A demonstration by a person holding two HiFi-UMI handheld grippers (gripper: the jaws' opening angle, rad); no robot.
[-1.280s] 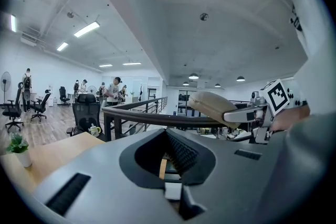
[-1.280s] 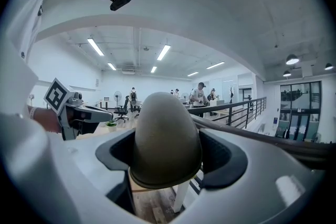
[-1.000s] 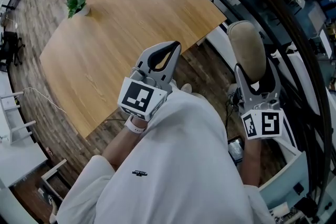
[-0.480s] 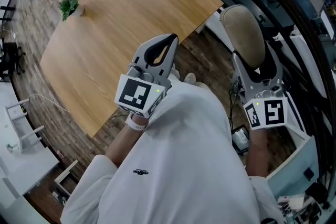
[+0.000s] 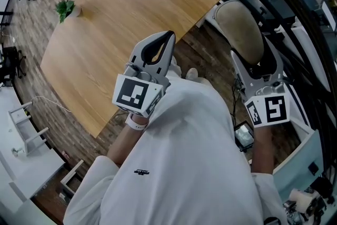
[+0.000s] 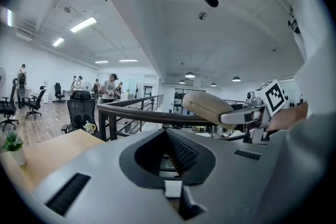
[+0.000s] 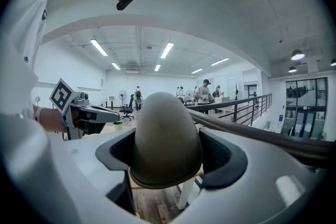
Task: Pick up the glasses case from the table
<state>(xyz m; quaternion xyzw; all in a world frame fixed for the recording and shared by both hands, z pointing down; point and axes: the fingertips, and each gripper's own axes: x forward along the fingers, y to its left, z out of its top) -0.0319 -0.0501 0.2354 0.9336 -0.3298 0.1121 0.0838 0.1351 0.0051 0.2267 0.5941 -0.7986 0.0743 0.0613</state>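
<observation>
Left tool (image 5: pixel 168 35) closed, right tool (image 5: pixel 255 63) clamped

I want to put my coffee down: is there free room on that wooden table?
Nearly the whole table is bare; only a small potted plant stands at its far left corner. Crowded is the near right edge, where the left gripper hovers and the right gripper holds the glasses case beside the railing.
</observation>
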